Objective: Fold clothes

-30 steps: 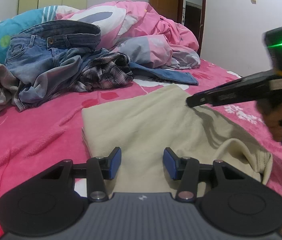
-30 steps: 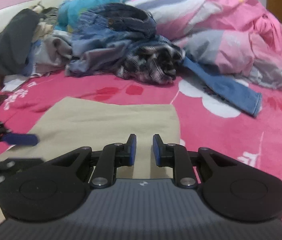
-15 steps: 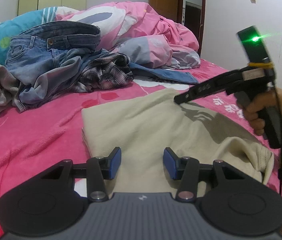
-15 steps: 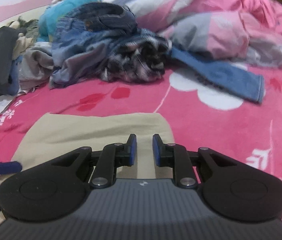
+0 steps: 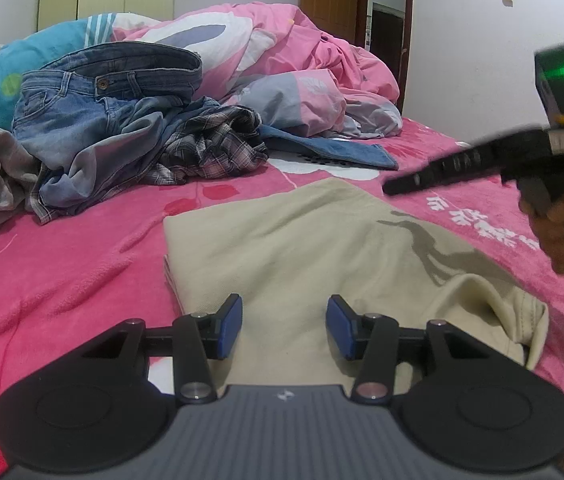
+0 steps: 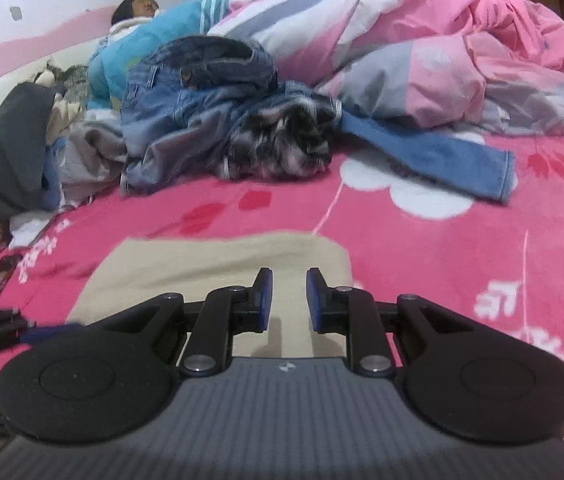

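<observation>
1. Beige garment (image 5: 302,248), partly folded, lies flat on the pink bed (image 5: 61,272), at 6 o'clock from the clothes heap (image 5: 129,132).
2. It looks light, soft and limp, so it will sag; a corner or the folded edge at 9 o'clock seems the best hold.
3. The left view alone shows its bunched waistband (image 5: 494,320) at 3 o'clock.
4. Left gripper (image 5: 284,327): jaws open, empty. Right gripper (image 6: 286,300): jaws narrowly apart, holding nothing.

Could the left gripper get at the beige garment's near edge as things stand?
Probably yes: the left gripper hovers with jaws apart and empty over the beige garment, nothing lying between them; the right gripper is off to the side.
</observation>
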Demonstrator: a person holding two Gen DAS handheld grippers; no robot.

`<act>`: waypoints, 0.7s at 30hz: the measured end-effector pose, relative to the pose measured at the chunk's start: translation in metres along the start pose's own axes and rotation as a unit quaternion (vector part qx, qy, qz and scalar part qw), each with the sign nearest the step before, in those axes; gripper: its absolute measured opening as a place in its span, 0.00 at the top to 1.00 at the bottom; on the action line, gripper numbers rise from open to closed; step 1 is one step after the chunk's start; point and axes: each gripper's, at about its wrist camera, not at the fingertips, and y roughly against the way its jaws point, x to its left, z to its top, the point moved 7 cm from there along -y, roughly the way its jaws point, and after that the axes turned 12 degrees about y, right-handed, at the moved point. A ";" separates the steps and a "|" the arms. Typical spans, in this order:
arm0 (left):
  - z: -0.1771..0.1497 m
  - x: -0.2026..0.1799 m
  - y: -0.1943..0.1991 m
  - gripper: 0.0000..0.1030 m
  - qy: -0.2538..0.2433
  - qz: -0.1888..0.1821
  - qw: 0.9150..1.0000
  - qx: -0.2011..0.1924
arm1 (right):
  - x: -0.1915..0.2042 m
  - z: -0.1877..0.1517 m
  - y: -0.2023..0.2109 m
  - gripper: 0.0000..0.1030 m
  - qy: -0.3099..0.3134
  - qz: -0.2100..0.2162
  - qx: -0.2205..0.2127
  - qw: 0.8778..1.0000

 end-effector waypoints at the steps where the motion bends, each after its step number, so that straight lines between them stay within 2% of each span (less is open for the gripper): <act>1: 0.000 0.000 0.000 0.53 0.000 0.001 1.000 0.000 | 0.001 -0.007 -0.005 0.83 0.003 -0.002 0.014 1.000; 3: 0.001 -0.001 0.000 0.53 -0.001 0.003 1.000 0.002 | 0.001 -0.021 -0.016 0.83 0.003 -0.005 0.036 0.999; 7: 0.001 -0.002 0.000 0.53 -0.001 0.007 1.000 0.005 | 0.000 -0.019 -0.005 0.83 -0.007 -0.006 0.015 1.000; 10: 0.001 -0.002 0.000 0.53 -0.001 0.009 1.000 0.006 | 0.003 -0.014 0.018 0.83 -0.003 -0.009 -0.005 1.000; 13: 0.001 -0.003 0.000 0.53 -0.001 0.012 1.000 0.006 | 0.011 -0.016 0.042 0.83 0.012 0.006 -0.016 1.000; 18: 0.001 -0.004 0.001 0.53 -0.003 0.014 1.000 0.009 | 0.030 -0.035 0.061 0.82 0.065 0.028 0.002 0.998; 21: 0.000 -0.004 0.001 0.53 -0.007 0.016 1.000 0.007 | 0.036 -0.052 0.057 0.82 0.067 0.036 0.020 0.997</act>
